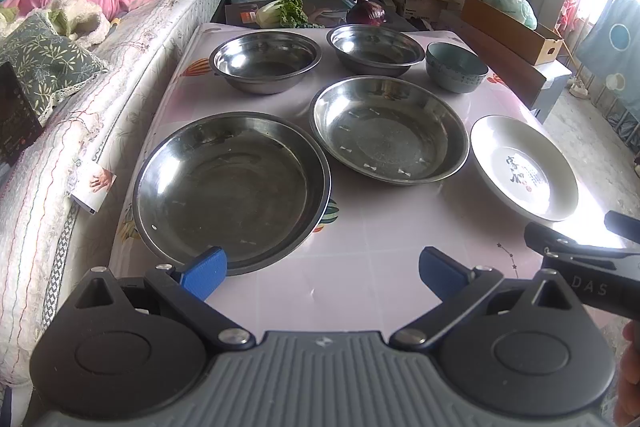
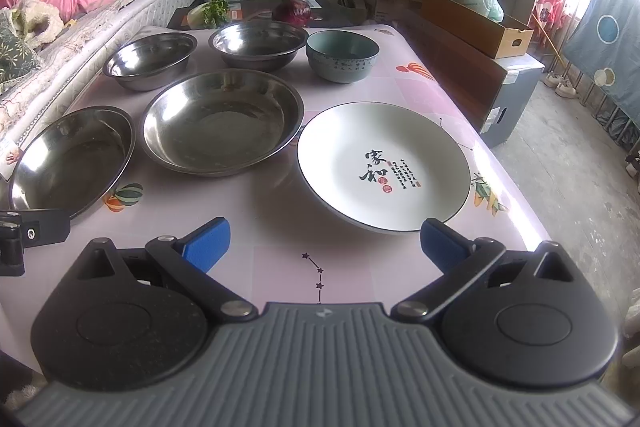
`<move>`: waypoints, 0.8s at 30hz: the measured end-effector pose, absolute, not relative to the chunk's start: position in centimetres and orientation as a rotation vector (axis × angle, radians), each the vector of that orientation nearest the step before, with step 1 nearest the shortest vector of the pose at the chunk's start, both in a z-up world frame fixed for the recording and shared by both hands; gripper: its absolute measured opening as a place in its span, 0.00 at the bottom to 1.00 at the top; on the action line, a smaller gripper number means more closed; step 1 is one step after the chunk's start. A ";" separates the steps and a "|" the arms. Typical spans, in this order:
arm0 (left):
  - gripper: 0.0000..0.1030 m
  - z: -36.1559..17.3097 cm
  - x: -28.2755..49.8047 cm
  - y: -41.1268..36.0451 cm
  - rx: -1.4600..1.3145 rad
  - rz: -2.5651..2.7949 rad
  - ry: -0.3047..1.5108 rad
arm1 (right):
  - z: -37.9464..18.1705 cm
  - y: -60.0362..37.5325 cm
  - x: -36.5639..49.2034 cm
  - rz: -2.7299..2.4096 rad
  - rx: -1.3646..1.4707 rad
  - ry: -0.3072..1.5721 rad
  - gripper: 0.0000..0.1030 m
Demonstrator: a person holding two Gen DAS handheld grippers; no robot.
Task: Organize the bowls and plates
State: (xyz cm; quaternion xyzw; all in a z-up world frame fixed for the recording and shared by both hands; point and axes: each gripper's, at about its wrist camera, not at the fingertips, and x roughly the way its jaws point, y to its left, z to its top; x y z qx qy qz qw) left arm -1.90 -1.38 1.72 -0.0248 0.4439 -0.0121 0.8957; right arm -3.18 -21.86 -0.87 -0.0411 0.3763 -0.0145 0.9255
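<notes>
On the pink table (image 1: 360, 247) stand two steel plates: a near left one (image 1: 230, 187) (image 2: 68, 163) and a middle one (image 1: 388, 129) (image 2: 222, 121). A white plate with black writing (image 1: 524, 167) (image 2: 382, 163) lies at the right. Behind are two steel bowls (image 1: 266, 61) (image 1: 374, 49) (image 2: 150, 59) (image 2: 258, 45) and a teal bowl (image 1: 456, 67) (image 2: 342, 55). My left gripper (image 1: 324, 275) is open and empty at the near left plate's front rim. My right gripper (image 2: 326, 247) is open and empty just in front of the white plate.
A bed (image 1: 100, 87) with bedding runs along the table's left side. A cabbage (image 1: 280, 11) and a red onion (image 1: 366, 11) lie on a dark surface behind the table. Cardboard boxes (image 1: 512, 27) and a low cabinet stand at the right.
</notes>
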 end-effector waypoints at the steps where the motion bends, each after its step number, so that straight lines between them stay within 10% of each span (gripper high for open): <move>1: 1.00 1.7 -1.9 -1.4 -0.051 -0.026 0.920 | -0.9 -21.8 -3.2 -0.029 -0.083 0.773 0.99; 24: 1.00 1.7 -1.8 -1.0 -0.054 -0.015 0.922 | -0.7 -21.4 -3.1 -0.022 -0.091 0.771 0.99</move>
